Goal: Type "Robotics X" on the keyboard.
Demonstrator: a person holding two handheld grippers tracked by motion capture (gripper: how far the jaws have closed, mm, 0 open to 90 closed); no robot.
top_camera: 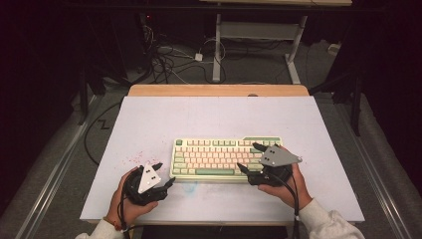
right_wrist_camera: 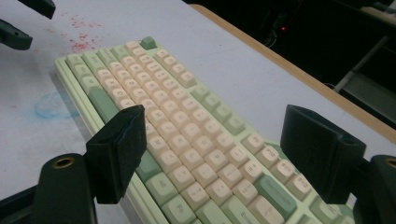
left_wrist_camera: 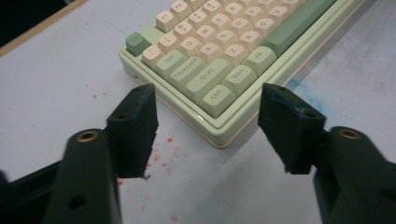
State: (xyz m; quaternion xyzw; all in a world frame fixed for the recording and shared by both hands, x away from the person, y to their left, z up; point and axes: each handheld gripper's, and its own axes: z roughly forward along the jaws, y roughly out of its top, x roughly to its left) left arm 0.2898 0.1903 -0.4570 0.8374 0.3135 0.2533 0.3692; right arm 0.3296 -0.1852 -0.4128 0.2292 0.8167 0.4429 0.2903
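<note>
A keyboard (top_camera: pixel 226 158) lies flat on a pale grey surface (top_camera: pixel 149 119), just below the middle of the high view. Its case is light green. Most keys are cream, while the outer keys and the long space bar are a darker sage green. Printed labels such as Tab, Caps Lock, Shift, Ctrl, Win and Alt can be read in the left gripper view.

In the high view the left gripper (top_camera: pixel 166 174) sits at the lower left of the keyboard, just beside its near left corner, held in a hand (top_camera: pixel 124 201) that comes in from the bottom edge. In the left gripper view that corner of the keyboard (left_wrist_camera: pixel 224 60) lies between and just beyond the two black jaws, which are spread wide, released, holding nothing and touching nothing.

The right gripper (top_camera: pixel 249 157) is at the keyboard's right end, held by the other hand (top_camera: pixel 288 186). In the right gripper view the keyboard (right_wrist_camera: pixel 187 140) runs from the upper left to the bottom of the frame, and its right end lies between the jaws. These jaws are also wide open and released; whether the left-hand jaw touches the keyboard's edge cannot be told.

Red speckles (top_camera: pixel 134 159) and a faint blue smear (top_camera: pixel 189 187) mark the surface near the keyboard.
</note>
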